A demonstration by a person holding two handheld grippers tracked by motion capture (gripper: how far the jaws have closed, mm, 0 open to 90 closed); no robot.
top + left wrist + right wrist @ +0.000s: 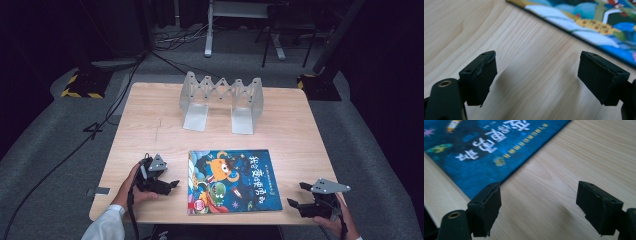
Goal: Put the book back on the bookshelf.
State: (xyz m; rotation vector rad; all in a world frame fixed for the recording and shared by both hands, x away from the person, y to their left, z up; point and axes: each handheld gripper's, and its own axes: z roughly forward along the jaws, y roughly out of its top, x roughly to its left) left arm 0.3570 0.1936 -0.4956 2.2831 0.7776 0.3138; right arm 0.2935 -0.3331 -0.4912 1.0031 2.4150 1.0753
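Near the front edge of the table point(150, 120), a picture book point(232, 181) lies flat, cover up, between the two grippers. Its long axis runs left-right, and its near edge sits almost flush with the table's near edge.

Left gripper point(172, 184) is just left of the book's left edge, jaws spread wide, nothing between them, pointing right toward that edge. In the left gripper view the book point(584, 22) sits ahead and to the right of the jaws, with bare wood under them.

Right gripper point(295, 196) is off the book's near-right corner, also released and empty, jaws pointing left. In the right gripper view the book's corner point(486, 147) lies ahead-left, close to the left jaw, not touching.

Left one looks slightly nearer its edge; the right has a small gap to close. Both approach along the book's long axis, so a two-sided pinch on the short edges looks likely.

Metal book rack point(221, 100) stands well apart at the far side, slots empty, probably the destination.
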